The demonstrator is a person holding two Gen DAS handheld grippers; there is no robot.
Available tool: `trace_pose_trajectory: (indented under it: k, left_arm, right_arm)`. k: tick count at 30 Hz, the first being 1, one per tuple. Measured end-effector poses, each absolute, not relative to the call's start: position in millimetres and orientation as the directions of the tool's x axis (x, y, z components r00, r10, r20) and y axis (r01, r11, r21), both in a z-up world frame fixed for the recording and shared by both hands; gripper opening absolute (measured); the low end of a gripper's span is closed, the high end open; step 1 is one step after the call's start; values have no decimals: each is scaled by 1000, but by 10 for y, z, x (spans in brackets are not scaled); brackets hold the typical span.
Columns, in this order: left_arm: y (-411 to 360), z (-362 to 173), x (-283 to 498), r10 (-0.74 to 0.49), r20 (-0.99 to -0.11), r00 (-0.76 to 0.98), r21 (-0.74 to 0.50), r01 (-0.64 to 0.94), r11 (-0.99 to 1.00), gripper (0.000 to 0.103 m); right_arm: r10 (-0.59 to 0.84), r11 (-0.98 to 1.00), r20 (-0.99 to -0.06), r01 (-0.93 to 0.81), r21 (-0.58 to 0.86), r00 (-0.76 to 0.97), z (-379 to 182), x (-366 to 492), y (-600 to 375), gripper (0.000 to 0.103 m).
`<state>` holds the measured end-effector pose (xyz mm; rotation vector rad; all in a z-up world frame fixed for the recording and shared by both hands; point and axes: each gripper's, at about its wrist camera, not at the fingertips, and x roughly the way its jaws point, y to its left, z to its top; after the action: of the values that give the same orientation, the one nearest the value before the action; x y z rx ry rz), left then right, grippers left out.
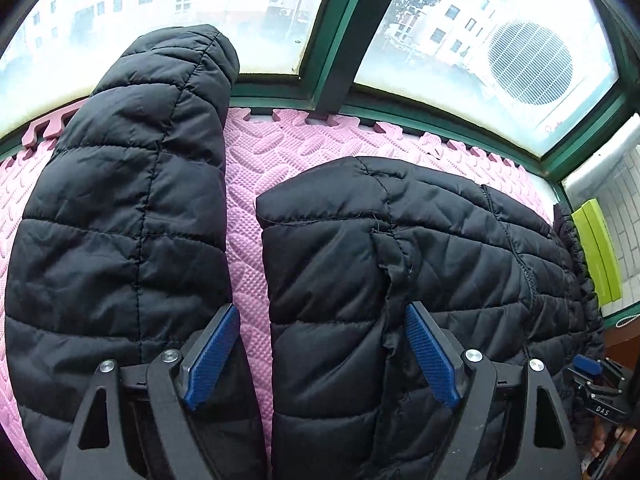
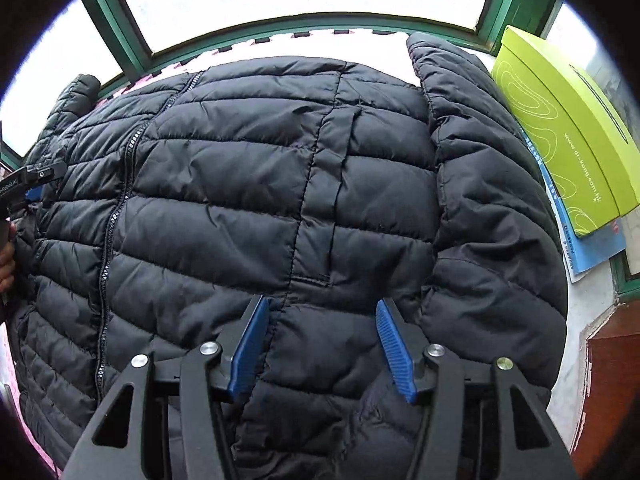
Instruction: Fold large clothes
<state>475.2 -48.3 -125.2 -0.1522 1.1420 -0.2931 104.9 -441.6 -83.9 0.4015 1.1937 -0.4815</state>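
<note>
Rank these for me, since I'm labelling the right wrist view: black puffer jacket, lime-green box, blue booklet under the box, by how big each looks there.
1. Black puffer jacket, fills most of the view.
2. Lime-green box.
3. Blue booklet, mostly hidden under the box, so its true size is unsure.

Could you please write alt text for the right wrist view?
A black puffer jacket lies spread on a pink mat, with the open right gripper above its lower edge. A green box sits to the right.
</note>
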Motion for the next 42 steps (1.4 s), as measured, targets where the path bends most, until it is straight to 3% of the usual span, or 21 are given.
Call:
trace_pose_trajectory:
  k: [2, 3, 7, 13, 18, 21, 25, 28, 30, 34, 37, 42]
  left_arm:
    - [-500, -1276, 4761, -334, -863, 379, -290, 171, 942, 76]
    - [-508, -1307, 4768, -378, -856, 353, -330, 190, 925, 56]
    - [-477, -1253, 4678, -417, -821, 389, -348, 237, 907, 31]
    - [-364, -803, 4249, -325, -756, 568, -208, 263, 942, 21]
    - [-6, -381, 3936, -177, -706, 685, -57, 194, 979, 20]
    - [367, -266, 3862, -86, -708, 701, -43, 79, 996, 20]
    - [725, -678, 4075, 58, -831, 553, 60, -14, 998, 26]
    - [982, -802, 4064, 21, -868, 497, -9, -57, 998, 48]
    - [1061, -690, 3979, -1, -858, 513, -43, -71, 997, 55]
    - [1078, -329, 3806, 15, -817, 577, -20, -54, 998, 57]
    - [1008, -18, 3581, 25, -778, 628, 4, -35, 999, 73]
    - [617, 236, 3093, -102, -769, 631, -31, 123, 992, 73]
  right_arm:
    - [-157, 834, -946, 552, 27, 284, -843, 1072, -4400, 66]
    - [-155, 836, -946, 549, 28, 285, -847, 1074, -4393, 67]
    - [-154, 834, -944, 551, 33, 290, -844, 1078, -4381, 74]
    - [-161, 848, -931, 528, 40, 329, -763, 1120, -4283, 74]
    - [-145, 874, -904, 480, 73, 401, -614, 1205, -4097, 74]
    - [-147, 899, -879, 431, 73, 454, -491, 1283, -3949, 74]
    - [-135, 929, -867, 367, 58, 479, -454, 1335, -3794, 74]
    - [-129, 933, -898, 358, 33, 420, -621, 1300, -3777, 74]
    - [-135, 932, -893, 360, 32, 429, -642, 1131, -3820, 74]
    - [-136, 907, -873, 413, 80, 469, -605, 665, -4039, 74]
    - [-114, 879, -899, 465, 108, 423, -838, 574, -4068, 76]
    - [-125, 857, -913, 507, 98, 388, -1024, 376, -4083, 79]
